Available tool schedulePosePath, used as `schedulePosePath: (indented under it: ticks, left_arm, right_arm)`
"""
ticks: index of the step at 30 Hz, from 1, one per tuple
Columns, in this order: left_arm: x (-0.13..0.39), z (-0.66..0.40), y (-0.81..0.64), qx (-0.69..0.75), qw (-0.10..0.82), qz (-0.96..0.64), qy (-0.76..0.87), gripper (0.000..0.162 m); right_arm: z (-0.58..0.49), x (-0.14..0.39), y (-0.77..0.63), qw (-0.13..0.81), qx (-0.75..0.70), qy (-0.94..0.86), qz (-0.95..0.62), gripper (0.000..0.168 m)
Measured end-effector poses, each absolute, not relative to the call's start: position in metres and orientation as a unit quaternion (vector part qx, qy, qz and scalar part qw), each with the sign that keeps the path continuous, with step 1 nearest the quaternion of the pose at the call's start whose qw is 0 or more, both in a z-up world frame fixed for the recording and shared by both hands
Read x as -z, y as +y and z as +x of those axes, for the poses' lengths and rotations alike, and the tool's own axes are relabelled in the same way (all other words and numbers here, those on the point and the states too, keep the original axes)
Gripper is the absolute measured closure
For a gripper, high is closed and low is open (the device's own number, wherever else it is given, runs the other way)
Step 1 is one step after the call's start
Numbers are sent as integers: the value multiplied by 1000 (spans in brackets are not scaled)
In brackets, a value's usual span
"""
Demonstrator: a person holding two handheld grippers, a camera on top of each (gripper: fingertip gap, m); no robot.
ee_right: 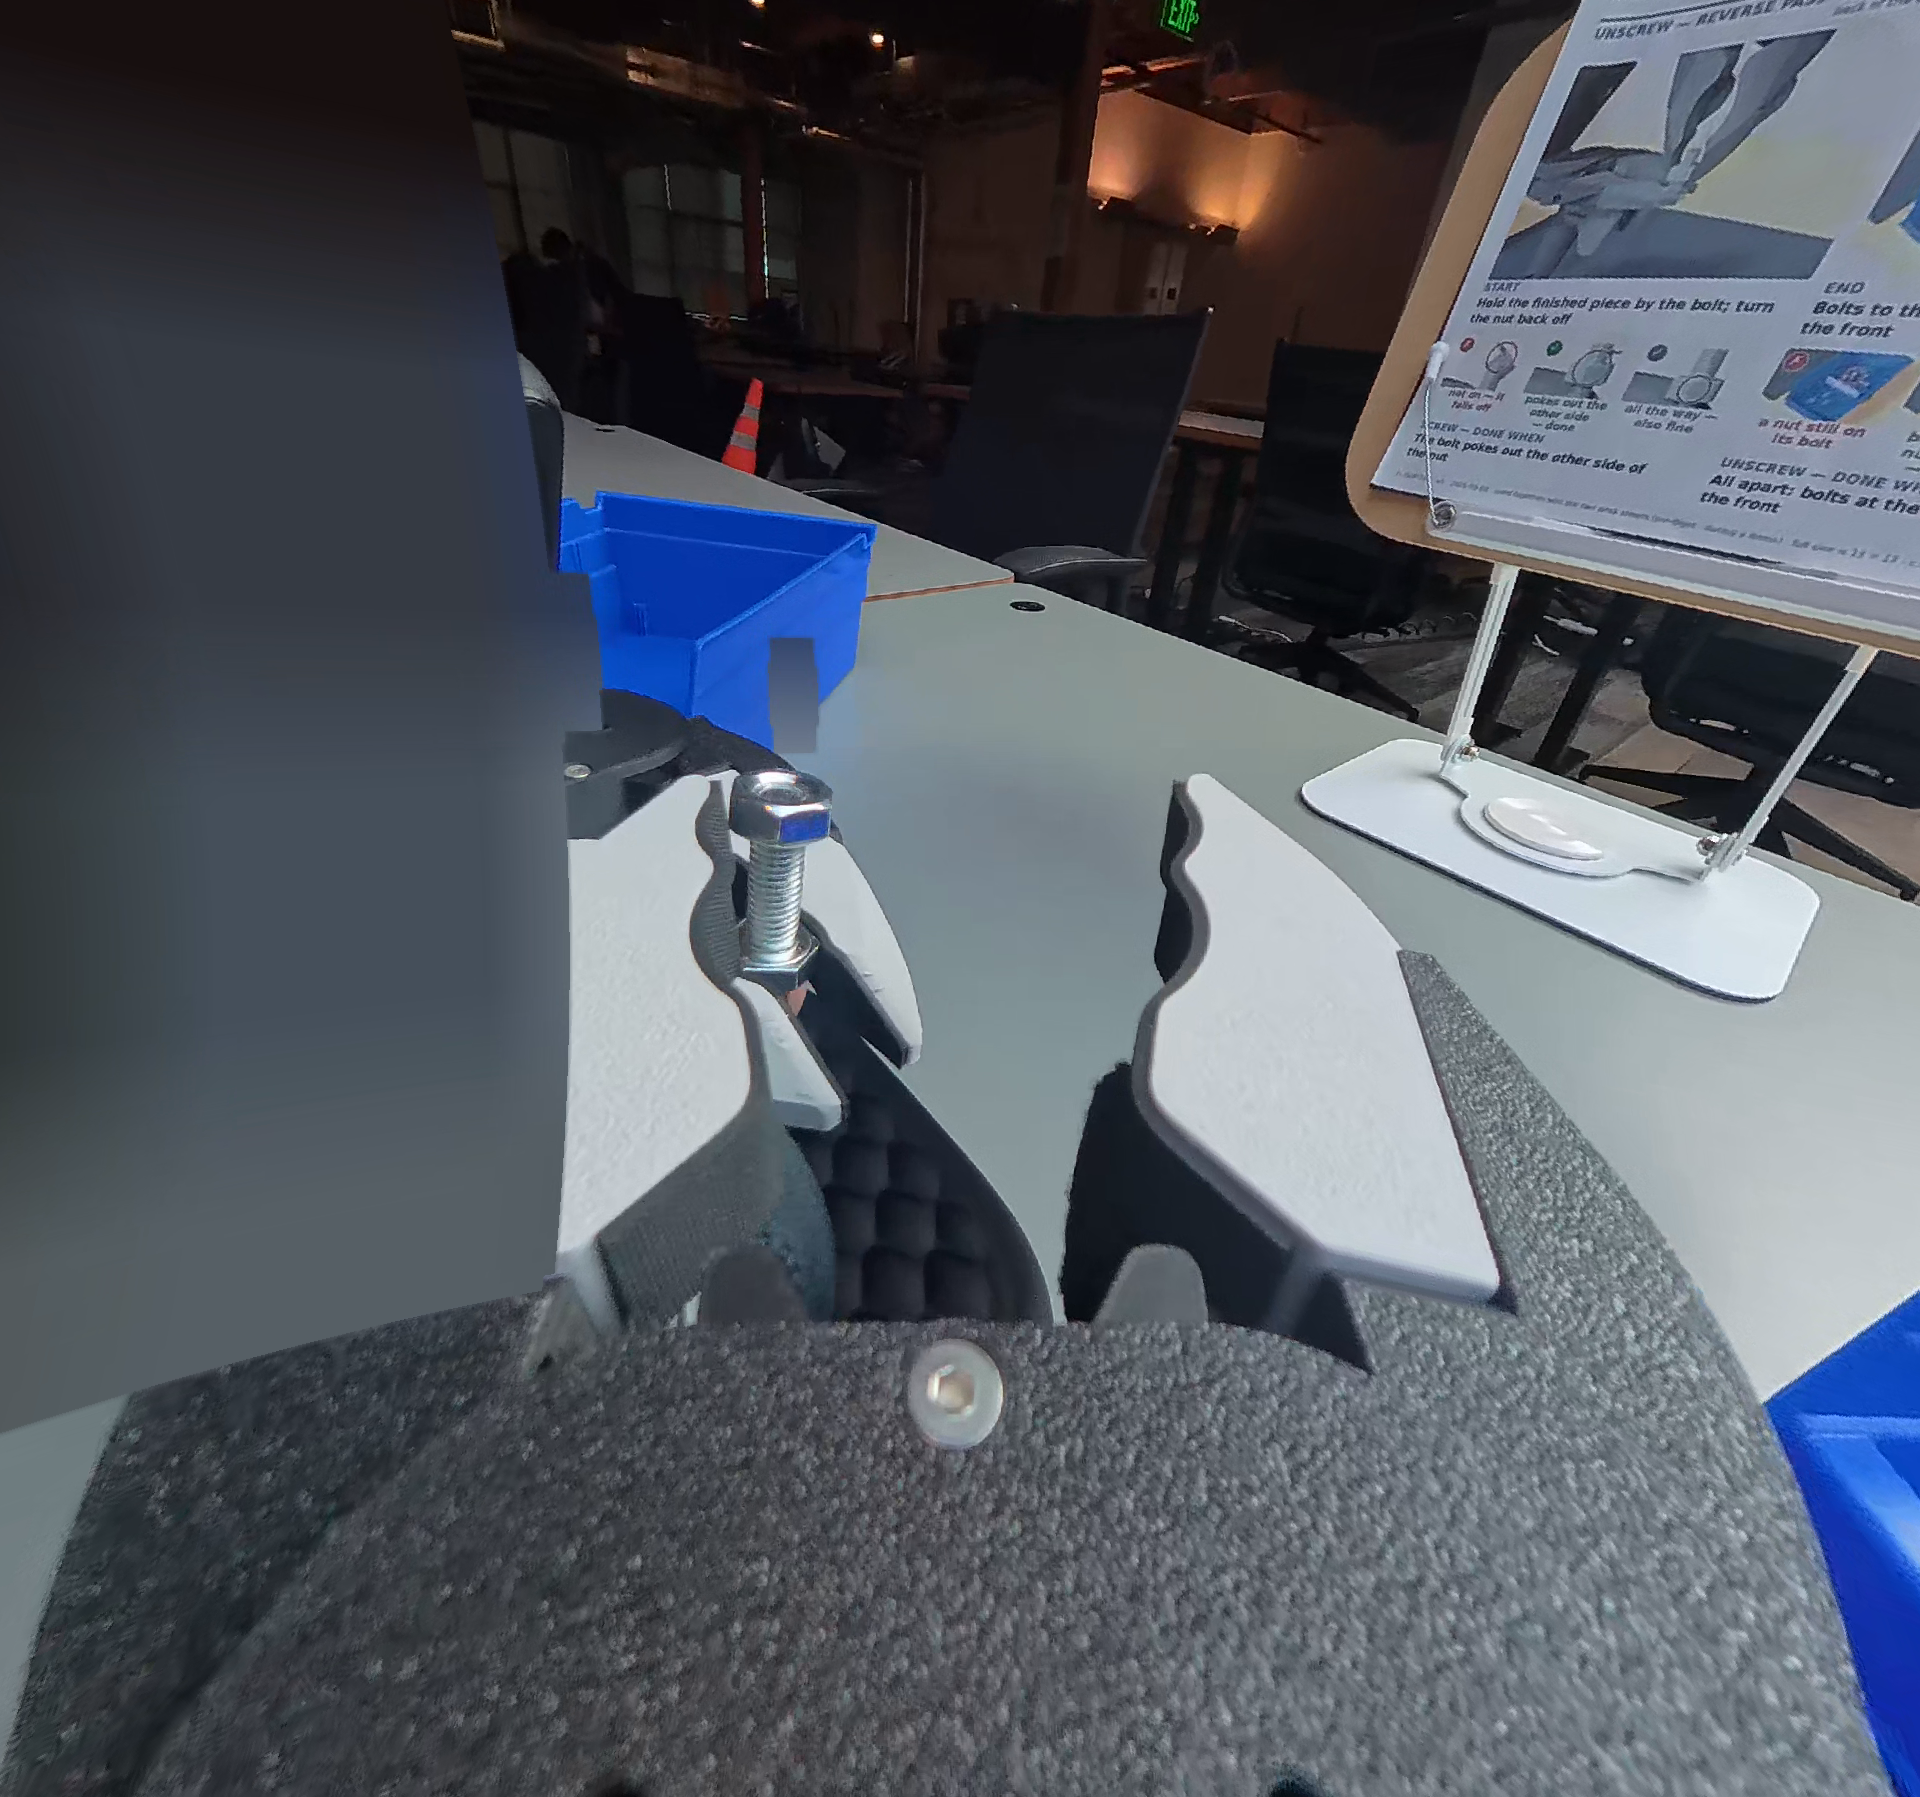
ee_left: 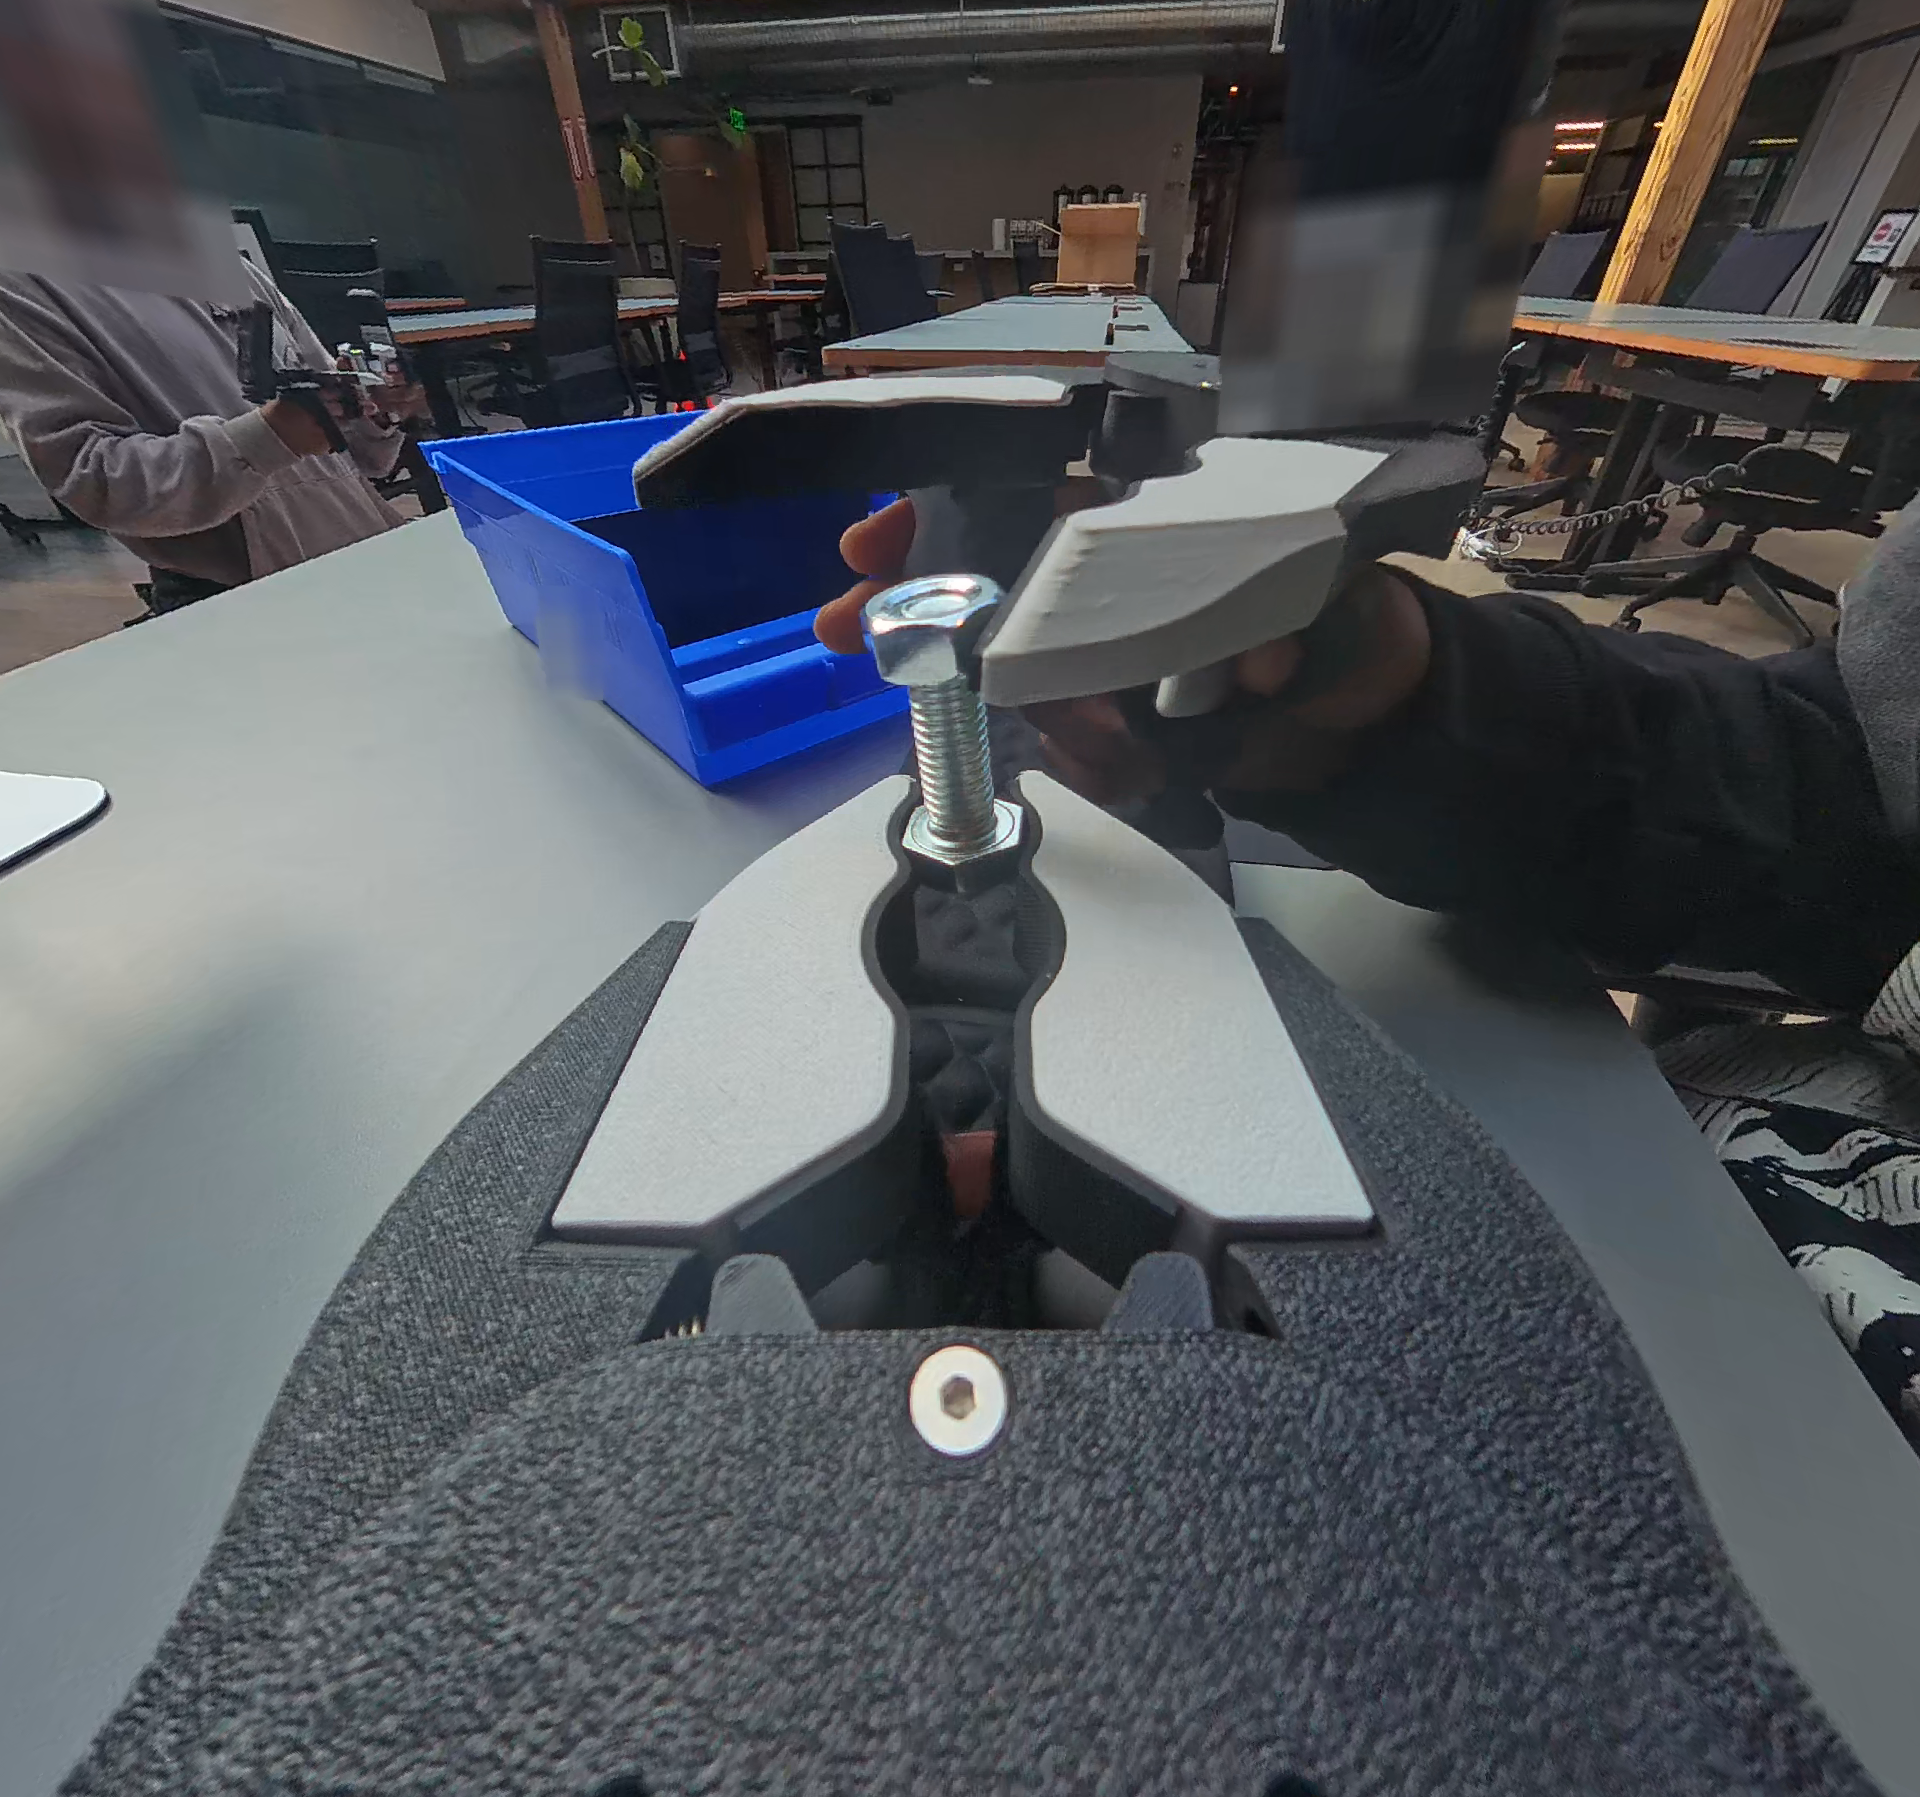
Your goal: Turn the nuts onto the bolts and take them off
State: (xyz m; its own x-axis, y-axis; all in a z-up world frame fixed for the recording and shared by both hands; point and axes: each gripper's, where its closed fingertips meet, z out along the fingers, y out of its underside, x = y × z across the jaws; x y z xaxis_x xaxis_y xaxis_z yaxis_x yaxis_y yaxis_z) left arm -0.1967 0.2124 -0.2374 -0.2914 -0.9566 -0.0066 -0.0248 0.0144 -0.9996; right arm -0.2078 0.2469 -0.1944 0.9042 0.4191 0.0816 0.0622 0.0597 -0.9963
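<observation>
The left gripper [ee_left: 964, 838] is clamped on a nut [ee_left: 966, 838] between the tips of its two pale grey fingers [ee_left: 769, 1009], which meet around it in a scalloped notch, above the grey table [ee_left: 260, 864]. The nut is a bright, zinc-coloured hexagon, sitting low on the threaded end of a bolt [ee_left: 945, 708] that stands upright out of it with its head uppermost. The bolt is shiny silver, with a coarse thread along the whole bare shank and a hexagonal head with a round raised face on top. The nut is near the bottom of the thread, with most of the shank showing between nut and head. The right gripper [ee_left: 935, 542] comes in from the right in the left wrist view, its jaws spread wide apart; one finger passes above and beyond the bolt head, and the other lies just beside the head on its right, and whether it touches cannot be told. A person's hand [ee_left: 1299, 687] in a dark sleeve holds that gripper's handle. In the right wrist view the right gripper's own fingers [ee_right: 1309, 1041] stand well apart with nothing between them, and the bolt and nut show to the left of them. Beyond the grippers a blue bin [ee_left: 623, 604] rests on the table. Far right in the right wrist view, a white stand [ee_right: 1558, 864] carries an instruction sheet [ee_right: 1714, 241] on a board. Another person [ee_left: 187, 438] is at the far left.
</observation>
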Motion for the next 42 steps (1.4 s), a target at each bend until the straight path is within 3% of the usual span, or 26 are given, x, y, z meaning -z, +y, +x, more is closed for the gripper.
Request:
schedulePosePath:
  ticks: [9, 17, 31, 42]
  left_arm:
    - [237, -197, 214, 564, 415, -427, 573, 148]
    - [237, -197, 213, 563, 414, -426, 574, 148]
    - [237, -197, 214, 564, 415, -426, 573, 148]
    - [237, -197, 213, 562, 415, -425, 576, 148]
  right_arm:
    - [-188, 195, 237, 713, -124, -163, -671, 93]
    - [-205, 189, 242, 717, -137, -185, -658, 86]
    - [-188, 194, 238, 717, -116, -160, -668, 90]
    - [-212, 188, 244, 721, -130, -191, -653, 84]
